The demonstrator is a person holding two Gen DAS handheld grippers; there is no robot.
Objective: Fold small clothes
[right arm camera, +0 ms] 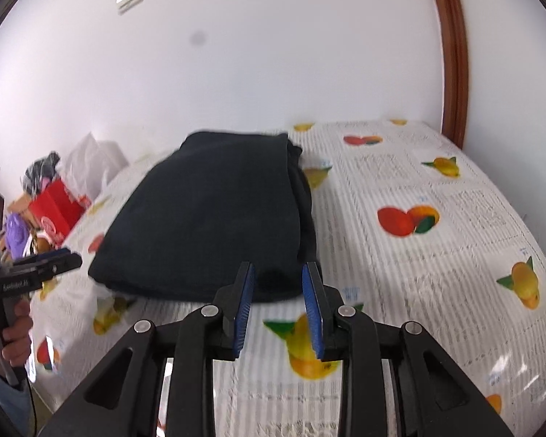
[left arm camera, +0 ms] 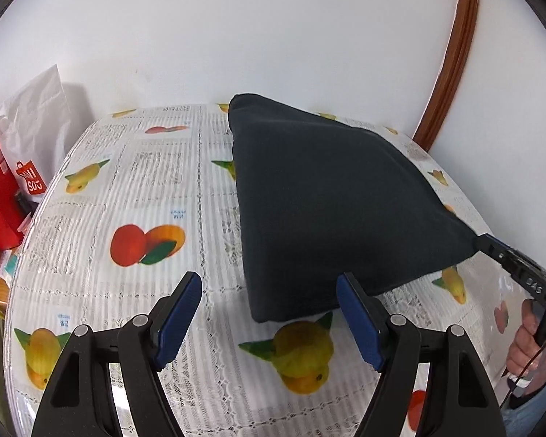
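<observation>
A dark navy folded cloth (left arm camera: 338, 200) lies flat on the fruit-print tablecloth (left arm camera: 145, 182). My left gripper (left arm camera: 269, 280) is open wide with nothing between its blue pads (left arm camera: 178, 320), and the cloth's near left corner lies just beyond them. In the right wrist view, my right gripper (right arm camera: 278, 267) stands with its jaws a little apart over the near right corner of the cloth (right arm camera: 207, 211). No bunching of fabric shows between its pads (right arm camera: 313, 309). The left wrist view shows the right gripper (left arm camera: 491, 247) with its tip at that corner.
A red shopping bag (left arm camera: 0, 189) and a white bag (left arm camera: 36, 109) stand past the table's left edge by the white wall. A brown wooden frame (left arm camera: 451, 54) rises at the far right. A person's hand (left arm camera: 527, 346) holds the right gripper's handle.
</observation>
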